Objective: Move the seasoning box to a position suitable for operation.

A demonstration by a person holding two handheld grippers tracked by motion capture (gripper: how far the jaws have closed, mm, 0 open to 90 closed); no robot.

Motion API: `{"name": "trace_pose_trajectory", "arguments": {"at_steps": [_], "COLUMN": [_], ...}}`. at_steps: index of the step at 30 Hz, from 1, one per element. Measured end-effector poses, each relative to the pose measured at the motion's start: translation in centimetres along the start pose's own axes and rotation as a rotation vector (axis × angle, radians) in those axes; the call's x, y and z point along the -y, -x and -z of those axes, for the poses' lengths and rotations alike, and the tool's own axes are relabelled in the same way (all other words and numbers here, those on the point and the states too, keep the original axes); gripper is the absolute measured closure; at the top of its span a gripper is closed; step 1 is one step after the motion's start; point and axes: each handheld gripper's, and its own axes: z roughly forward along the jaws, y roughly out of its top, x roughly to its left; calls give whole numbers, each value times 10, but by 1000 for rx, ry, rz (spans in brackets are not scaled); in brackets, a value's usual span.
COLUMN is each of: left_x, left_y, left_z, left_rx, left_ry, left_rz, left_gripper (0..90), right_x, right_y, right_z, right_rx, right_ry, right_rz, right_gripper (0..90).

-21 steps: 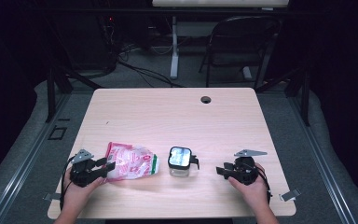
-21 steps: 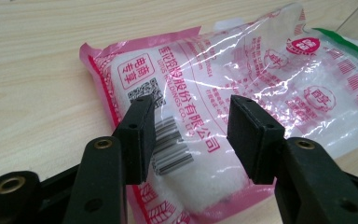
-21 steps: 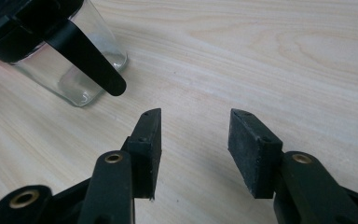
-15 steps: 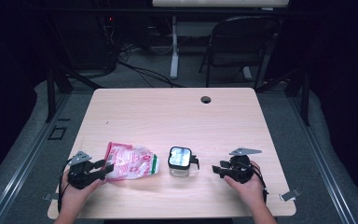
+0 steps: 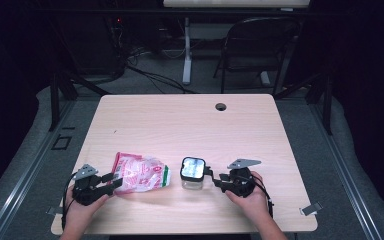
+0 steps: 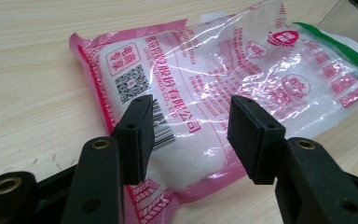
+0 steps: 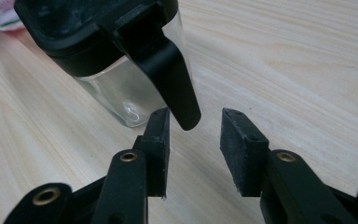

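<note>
High view: light wood-grain table (image 5: 180, 120) with a round cable hole (image 5: 221, 106) near the far edge, grey carpet around it, a black folding chair (image 5: 260, 45) and loose cables (image 5: 150, 75) behind in a dark room. Left gripper (image 5: 111, 178) sat at the near-left edge, tips at the pink end of a pink-and-clear plastic bag (image 5: 141, 172) lying flat. A clear jar with a black lid (image 5: 193, 172) stood just right of the bag, and the right gripper (image 5: 211, 176) pointed at it from the right, tips at the jar's side.

Left gripper view: left gripper (image 6: 189, 135) jaws stood apart, released, the bag's (image 6: 223, 84) near edge lying below and between them, pads not pressing it. Bag held white granules. Print was red Chinese text, too small to read reliably, plus a QR code (image 6: 131, 83), a barcode (image 6: 161, 126) and a green band (image 6: 340, 44) at the far end.

Right gripper view: right gripper (image 7: 195, 140) jaws open, gripping nothing. The jar's (image 7: 121, 88) black latch tab (image 7: 172, 79) hung down just in front of the gap, nearer the left pad; contact unclear. No label readable on the jar
</note>
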Motion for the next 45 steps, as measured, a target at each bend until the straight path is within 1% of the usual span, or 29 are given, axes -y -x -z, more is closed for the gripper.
{"name": "trace_pose_trajectory", "arguments": {"at_steps": [1,3,5,7,9,10,11,15,16,17,19,21,23,25,26,27,28,29,31,34,37,40,42,43,45], "left_x": [0,0,1,2,2,3,4,7,7,7,8,8,7,7,6,6,5,5,4,2,0,-2,-3,-4,-5], "left_y": [0,1,2,2,2,1,1,0,-1,0,0,0,0,1,2,2,2,3,4,5,7,9,10,10,11], "left_z": [0,-2,-3,-2,-2,-1,-1,2,3,3,4,4,3,2,1,1,1,0,-1,-3,-5,-8,-9,-10,-12], "left_rx": [3,6,2,-4,-10,-13,-14,-24,-25,-28,-27,-25,-24,-21,-17,-17,-15,-14,-10,-1,6,17,20,21,24], "left_ry": [-6,-11,-11,-16,-13,-16,-14,-21,-15,-15,-13,-14,-13,-18,-14,-14,-20,-16,-18,-18,-15,-17,-21,-24,-22], "left_rz": [-7,-14,-17,-13,1,2,8,17,16,17,15,14,13,7,3,3,-1,-3,-8,-17,-23,-31,-39,-42,-45], "left_gripper": [509,509,509,505,505,502,502,502,504,504,507,509,509,510,510,510,510,510,510,510,510,510,510,510,510], "right_x": [0,-1,-1,-2,-4,-5,-6,-9,-10,-10,-10,-10,-10,-10,-10,-10,-9,-9,-8,-6,-4,-2,0,1,2], "right_y": [-2,-4,-5,-6,-7,-8,-8,-12,-12,-12,-12,-11,-12,-12,-12,-12,-14,-14,-16,-19,-21,-24,-25,-28,-29], "right_z": [-2,-7,-9,-13,-18,-20,-22,-28,-30,-30,-30,-30,-29,-29,-29,-29,-28,-28,-27,-25,-24,-22,-21,-20,-19], "right_rx": [9,-5,-5,5,-1,2,4,20,32,32,43,36,41,33,33,33,29,29,26,13,2,-12,-19,-31,-36], "right_ry": [-2,-16,-16,-26,-21,-30,-24,-23,-25,-25,-24,-25,-26,-27,-33,-33,-32,-32,-39,-51,-45,-54,-60,-61,-65], "right_rz": [3,12,11,11,9,8,20,33,41,41,41,43,58,67,83,83,98,98,118,140,155,168,187,197,201], "right_gripper": [621,615,613,613,614,615,617,628,658,658,700,703,709,711,714,714,715,716,719,720,722,723,725,727,727]}}
